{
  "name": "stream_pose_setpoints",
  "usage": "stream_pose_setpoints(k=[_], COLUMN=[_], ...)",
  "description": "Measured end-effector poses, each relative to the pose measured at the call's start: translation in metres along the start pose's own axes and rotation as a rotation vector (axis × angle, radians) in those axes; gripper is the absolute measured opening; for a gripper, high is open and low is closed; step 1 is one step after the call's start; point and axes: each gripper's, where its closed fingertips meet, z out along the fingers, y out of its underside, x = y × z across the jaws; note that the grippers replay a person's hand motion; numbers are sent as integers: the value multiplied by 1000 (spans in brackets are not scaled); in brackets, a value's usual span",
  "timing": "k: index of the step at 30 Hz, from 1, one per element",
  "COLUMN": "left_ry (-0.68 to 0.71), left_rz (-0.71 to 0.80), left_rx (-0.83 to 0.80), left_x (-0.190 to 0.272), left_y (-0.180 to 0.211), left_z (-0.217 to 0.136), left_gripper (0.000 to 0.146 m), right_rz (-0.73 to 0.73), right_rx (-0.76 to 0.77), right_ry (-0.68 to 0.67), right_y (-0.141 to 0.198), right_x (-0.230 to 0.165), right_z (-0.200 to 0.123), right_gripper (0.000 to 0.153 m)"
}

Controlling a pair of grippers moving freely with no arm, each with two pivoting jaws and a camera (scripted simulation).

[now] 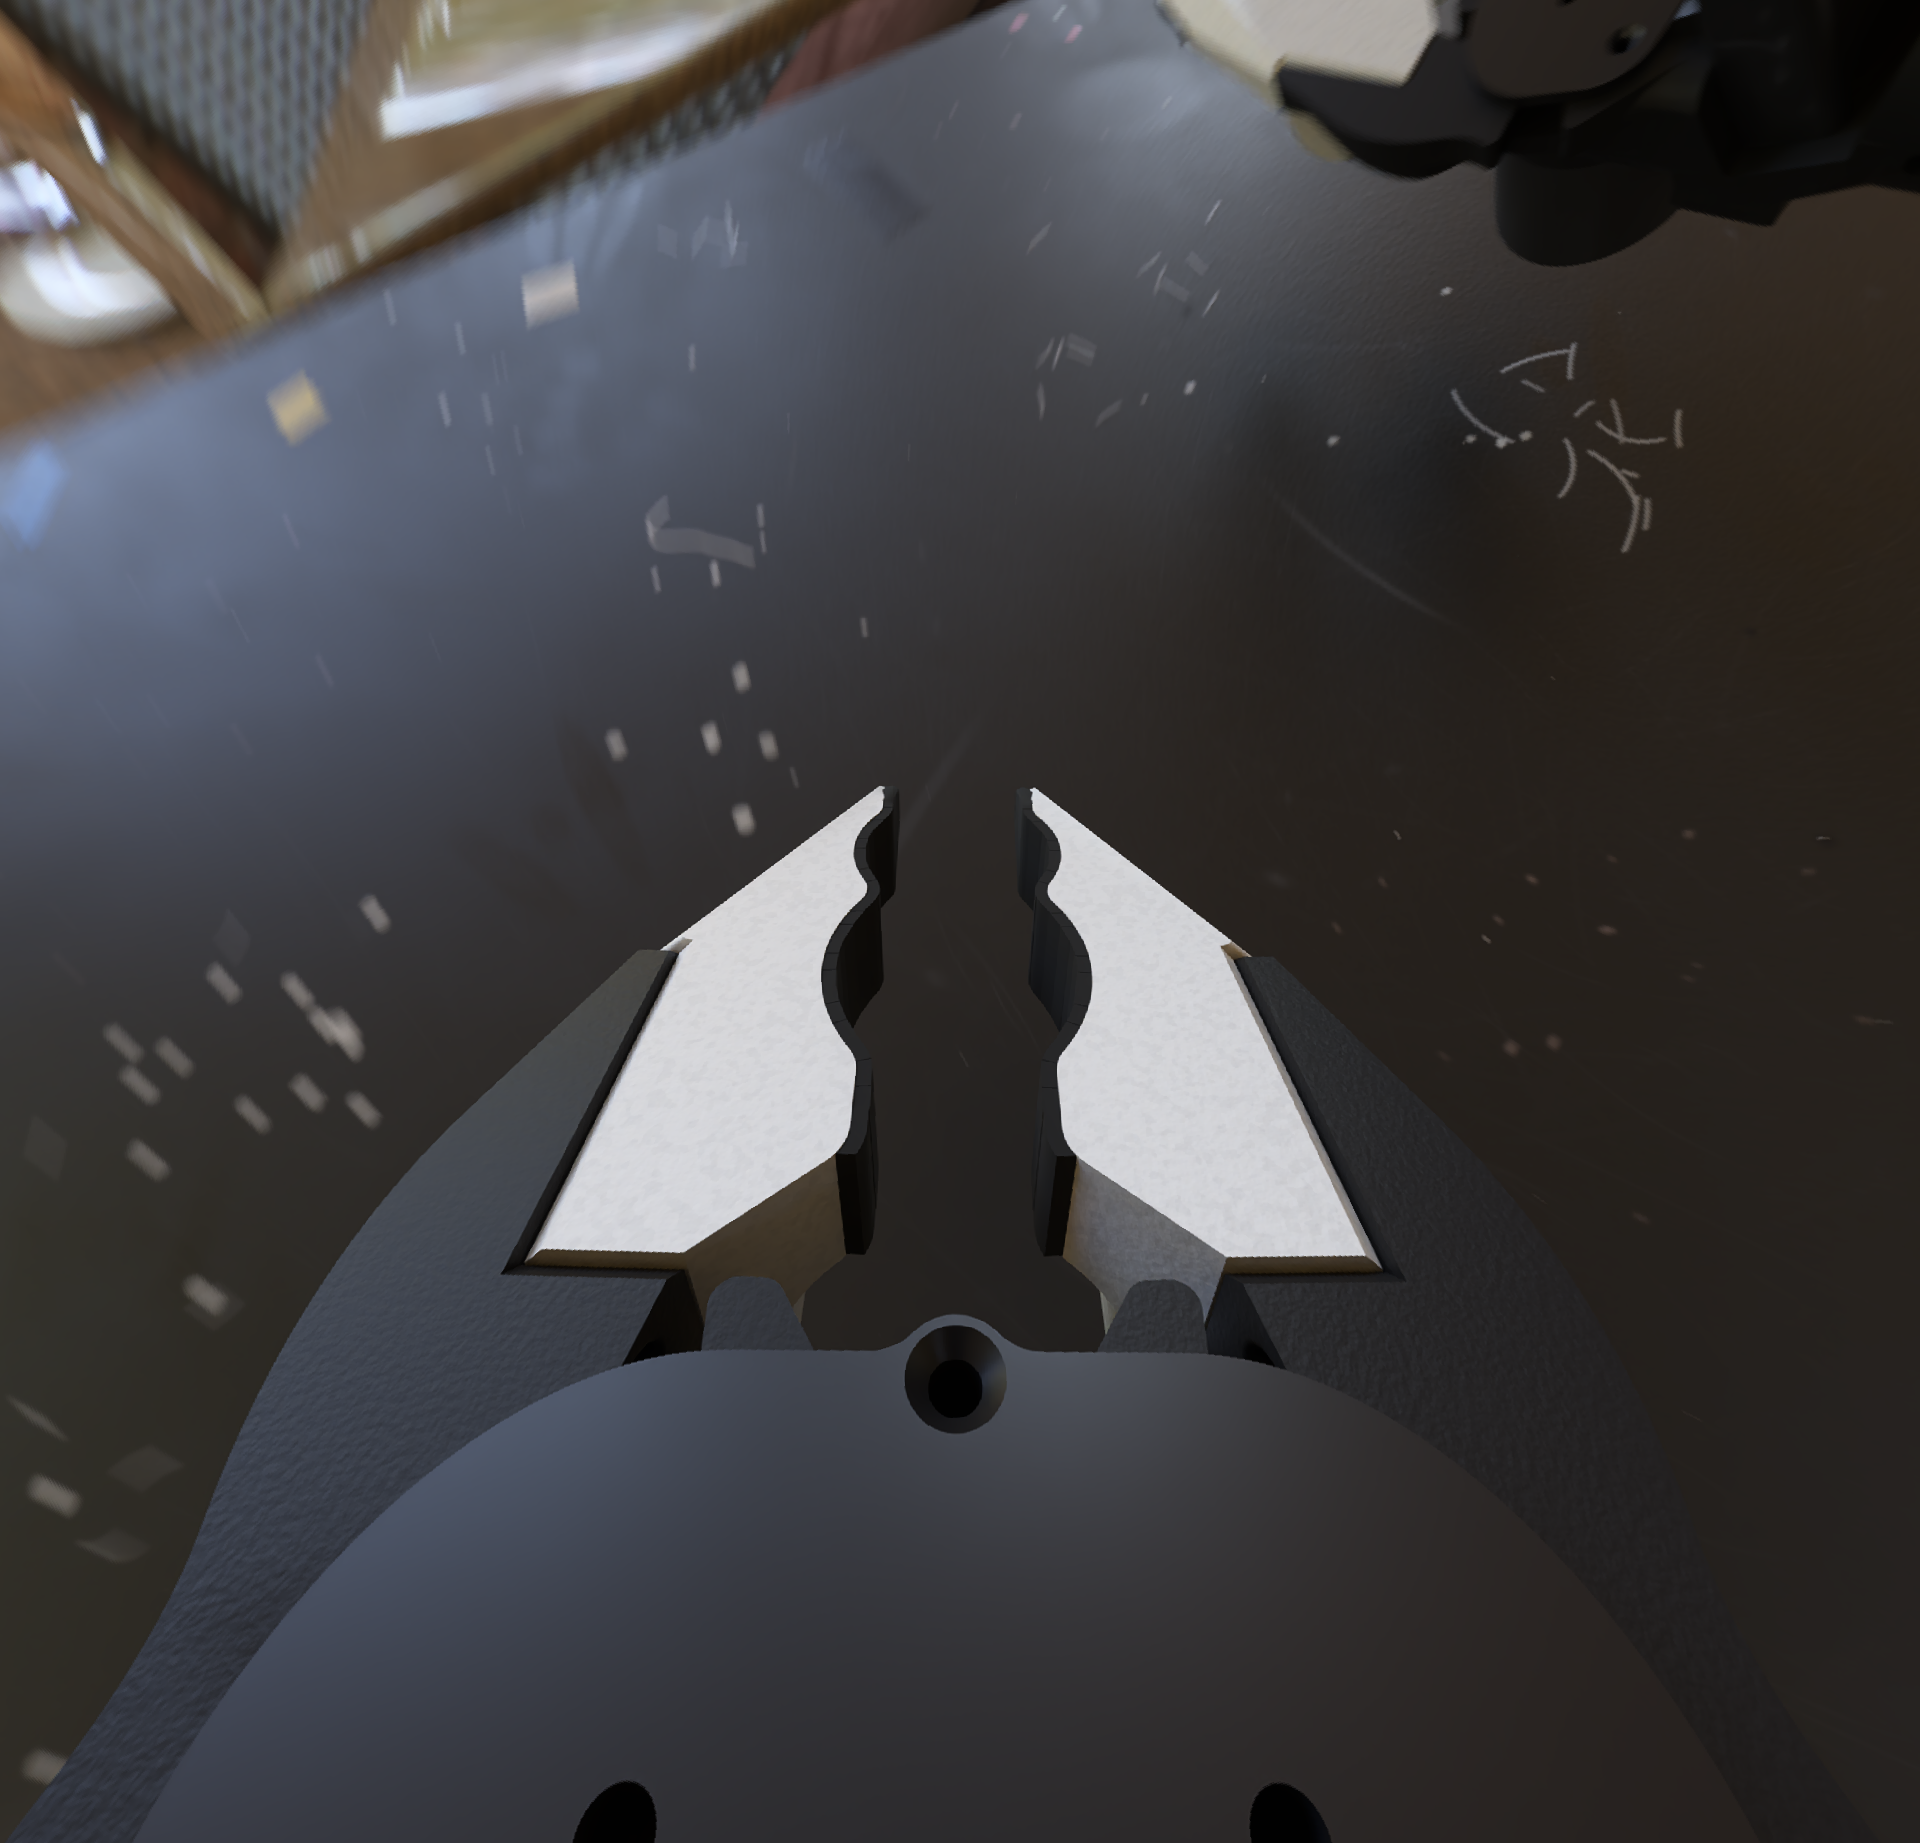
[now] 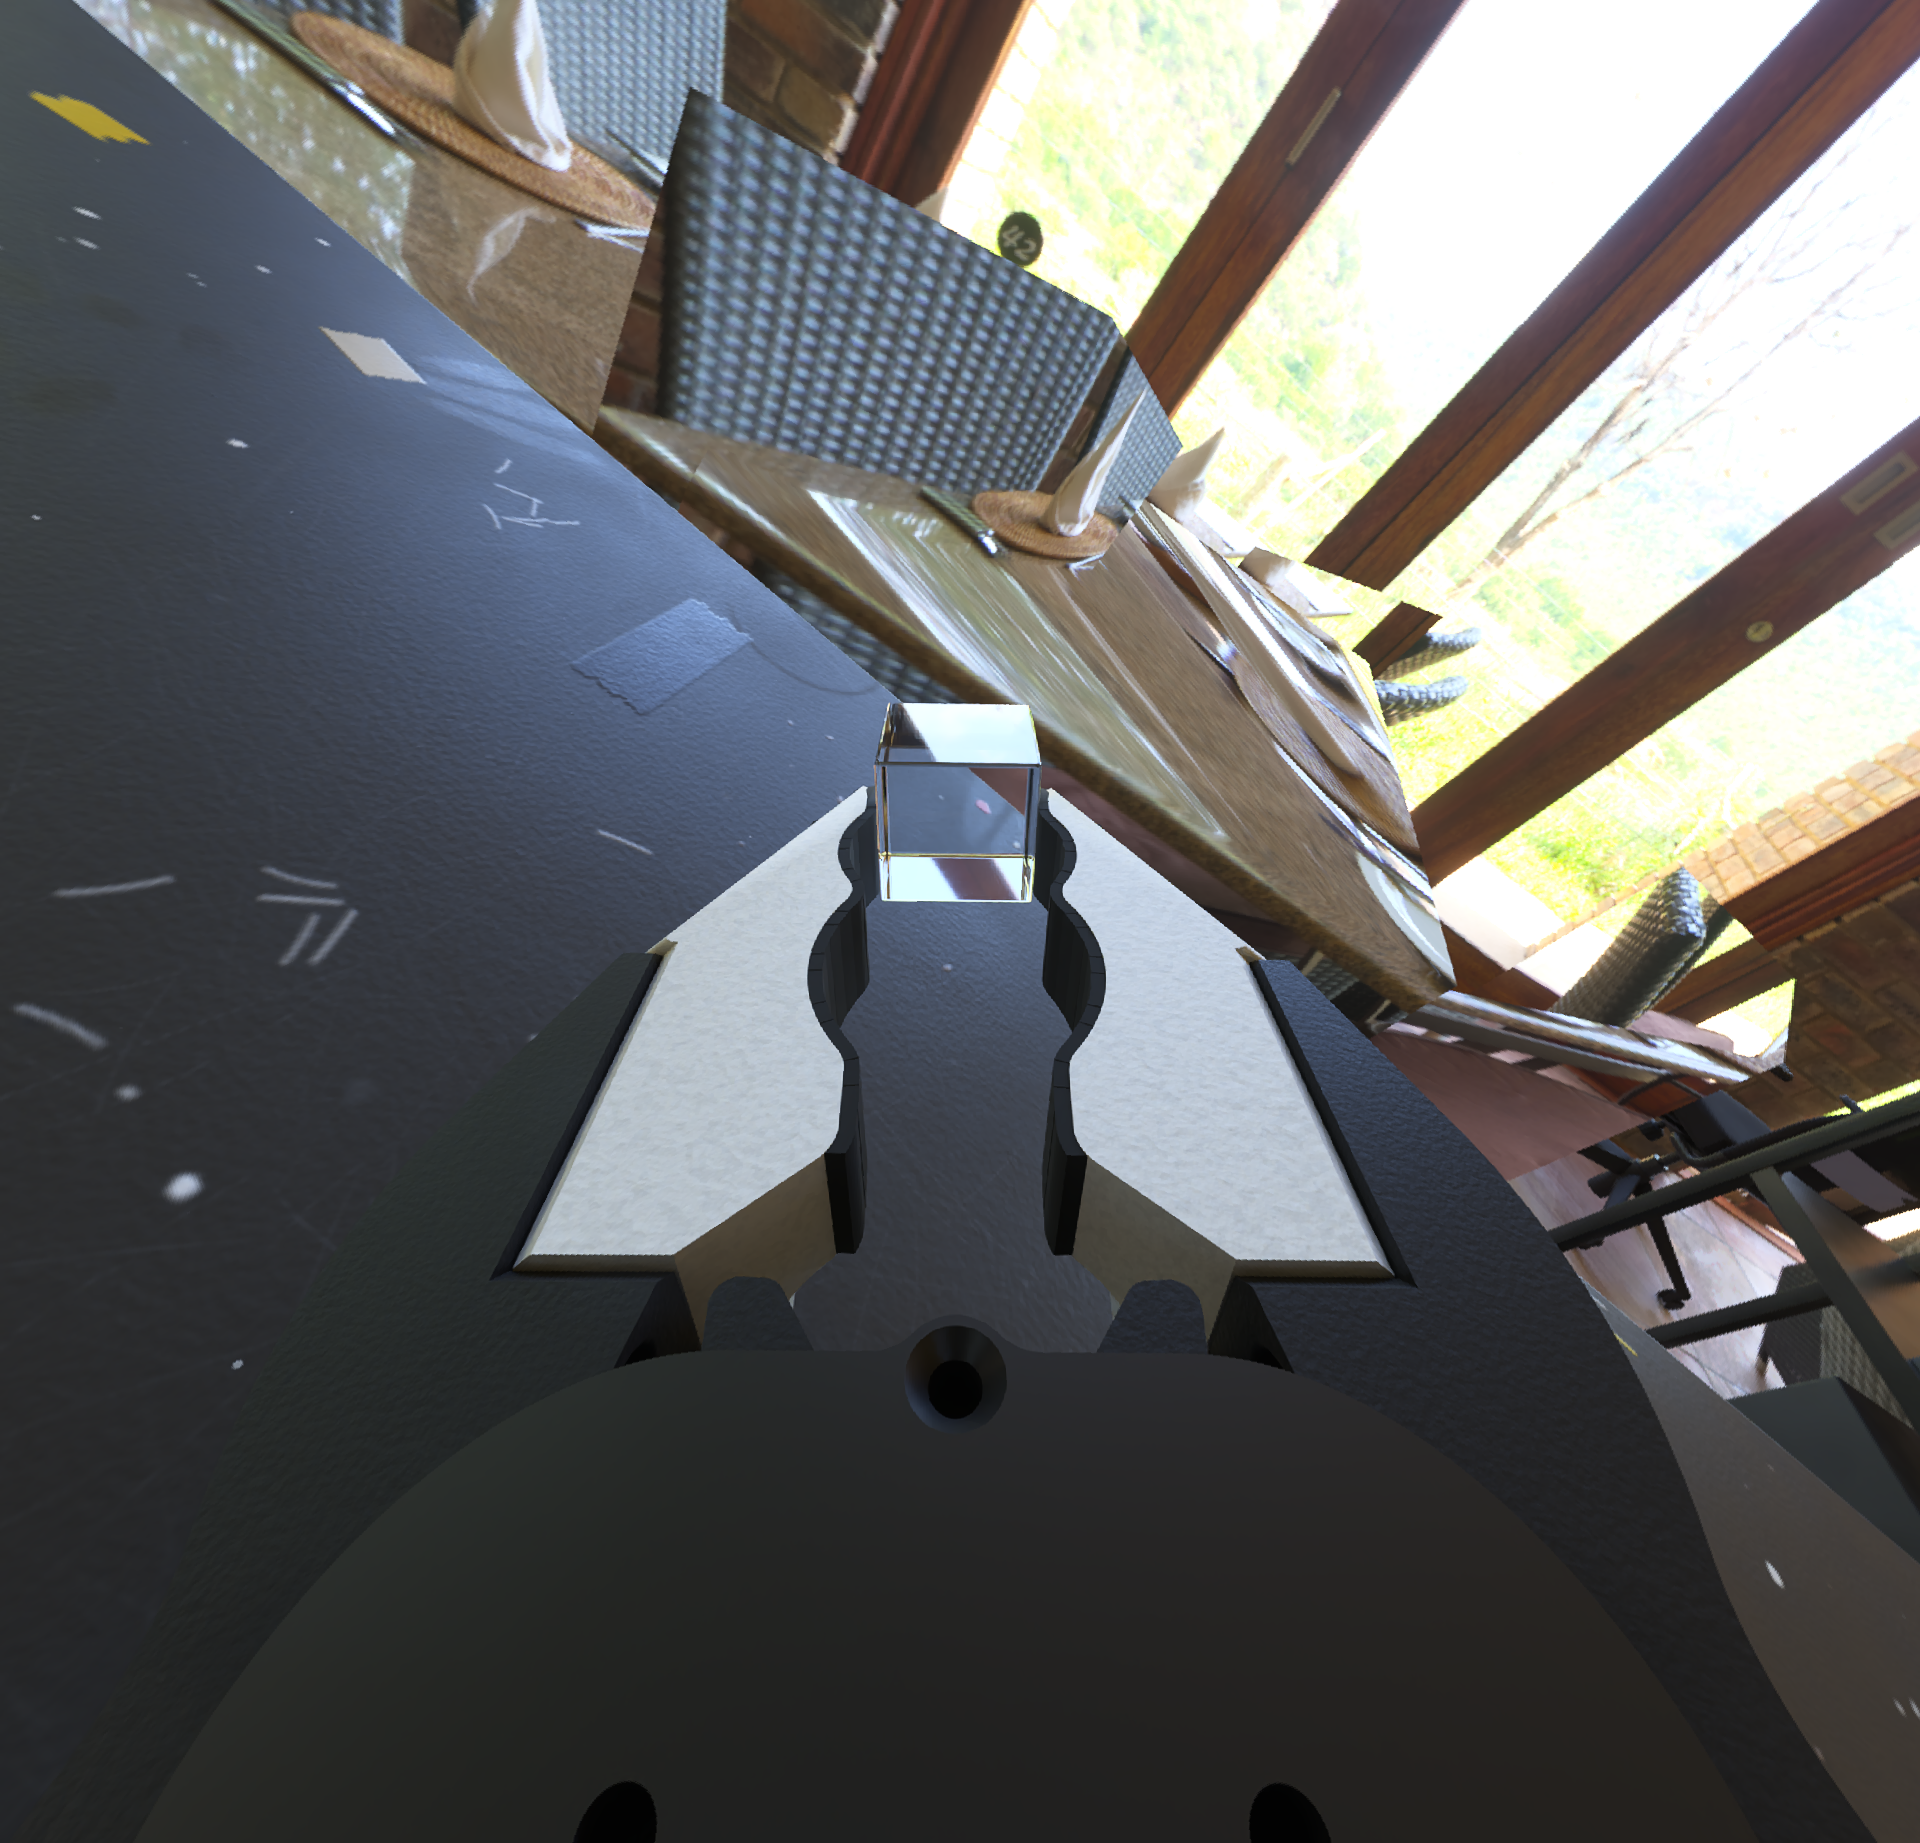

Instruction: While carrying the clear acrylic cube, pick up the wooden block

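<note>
Left wrist view: one left gripper (image 1: 961, 806), two white-faced fingers (image 1: 748, 1045) set to a narrow gap, nothing between them, poised over one dark tabletop (image 1: 1351, 754) marked with pale scratches and small tape scraps. Toward the table's far edge, at the upper right of this view, was one right gripper (image 1: 1340, 22), seen partly; whether it held anything could not be told from here. Wooden block: none visible in this view. Beyond the far edge lay blurred wood furniture and one woven chair back (image 1: 208, 58). Right wrist view: one right gripper (image 2: 956, 806), two fingers closed on one clear acrylic cube (image 2: 957, 806), gripped at the fingertips, raised off the tabletop (image 2: 312, 754) and seen against the table's edge. The tabletop bore one yellow patch (image 2: 88, 118), one pale patch (image 2: 372, 354) and one grey tape piece (image 2: 665, 650). Past the edge stood dining tables, two round woven mats (image 2: 457, 126), each with a folded napkin, woven chairs and large wood-framed windows (image 2: 1558, 287). Wooden block: none visible here either.
</note>
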Motion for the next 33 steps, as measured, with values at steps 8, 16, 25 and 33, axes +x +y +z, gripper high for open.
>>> stream_pose_setpoints(k=[8,16,25,33], left_ry=[225,260,140,238], left_rz=[-247,0,91,69], left_rx=[152,-37,-118,-57], left_x=[59,176,189,203], left_y=[20,28,36,26], left_z=[-15,28,49,43], left_gripper=[22,31,8,8], right_rz=[18,6,44,46], right_rx=[-7,-4,-13,-14], right_ry=[-27,-28,-40,-48], right_y=[2,1,4,4], right_x=[-3,-4,-3,-4], right_z=[0,0,1,1], right_gripper=[28,28,28,28])
